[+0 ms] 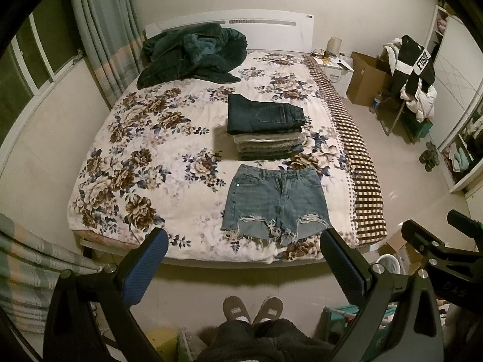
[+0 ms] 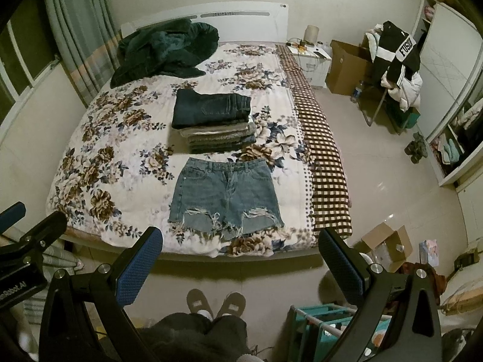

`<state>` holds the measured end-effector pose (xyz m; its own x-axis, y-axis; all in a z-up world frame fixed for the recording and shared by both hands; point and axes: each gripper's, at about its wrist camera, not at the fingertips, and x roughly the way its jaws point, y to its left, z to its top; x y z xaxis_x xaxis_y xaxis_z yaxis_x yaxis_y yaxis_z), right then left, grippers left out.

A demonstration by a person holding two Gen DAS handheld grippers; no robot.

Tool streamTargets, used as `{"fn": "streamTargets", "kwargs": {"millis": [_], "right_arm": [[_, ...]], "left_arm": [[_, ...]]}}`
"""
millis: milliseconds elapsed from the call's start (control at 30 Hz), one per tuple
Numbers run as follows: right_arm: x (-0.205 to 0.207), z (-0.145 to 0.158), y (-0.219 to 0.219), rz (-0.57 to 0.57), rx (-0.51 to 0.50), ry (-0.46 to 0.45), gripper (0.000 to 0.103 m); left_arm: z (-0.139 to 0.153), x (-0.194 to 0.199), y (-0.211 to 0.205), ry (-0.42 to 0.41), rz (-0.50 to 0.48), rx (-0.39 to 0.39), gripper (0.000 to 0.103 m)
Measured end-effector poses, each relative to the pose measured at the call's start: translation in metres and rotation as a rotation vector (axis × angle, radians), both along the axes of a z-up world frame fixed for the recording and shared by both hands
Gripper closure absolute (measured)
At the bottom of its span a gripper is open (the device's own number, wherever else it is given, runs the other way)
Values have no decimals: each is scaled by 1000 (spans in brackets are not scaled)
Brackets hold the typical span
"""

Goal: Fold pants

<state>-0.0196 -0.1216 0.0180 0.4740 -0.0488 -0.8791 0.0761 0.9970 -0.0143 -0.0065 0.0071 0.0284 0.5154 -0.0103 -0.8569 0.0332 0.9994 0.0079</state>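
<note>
Left wrist view cuts your body off at the bottom edge; only your slippers (image 1: 253, 309) show, and the lower layers of the folded stack (image 1: 267, 126) are hard to tell apart. Denim shorts (image 1: 276, 203) lie flat on the bed (image 1: 145, 150), waistband toward the stack, frayed hems near the foot edge. Your left claw (image 1: 243, 267) hangs above the floor short of the bed, fingers wide apart, holding nothing. Your right claw (image 2: 238, 264) sits just beside it, same height, also spread and empty.
</note>
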Motion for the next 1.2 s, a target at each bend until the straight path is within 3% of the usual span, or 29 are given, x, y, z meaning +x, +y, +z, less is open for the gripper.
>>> {"fn": "streamTargets", "kwargs": {"millis": [300, 567, 667, 800, 967, 1200], "right_arm": [[62, -57, -30, -93, 87, 65, 0], [154, -143, -86, -114, 96, 143, 0], [195, -180, -115, -98, 144, 194, 0], [261, -249, -170, -58, 214, 265, 0], [342, -338, -252, -41, 206, 336, 0], [403, -462, -338, -41, 185, 447, 0]], "left_arm": [[-61, 63, 4, -23, 6, 58, 0], [-130, 137, -32, 60, 29, 112, 0], [-165, 163, -56, 111, 50, 131, 0], [-225, 198, -98, 185, 103, 134, 0], [-333, 232, -173, 334, 123, 125, 0], [-488, 228, -267, 531, 87, 98, 0]]}}
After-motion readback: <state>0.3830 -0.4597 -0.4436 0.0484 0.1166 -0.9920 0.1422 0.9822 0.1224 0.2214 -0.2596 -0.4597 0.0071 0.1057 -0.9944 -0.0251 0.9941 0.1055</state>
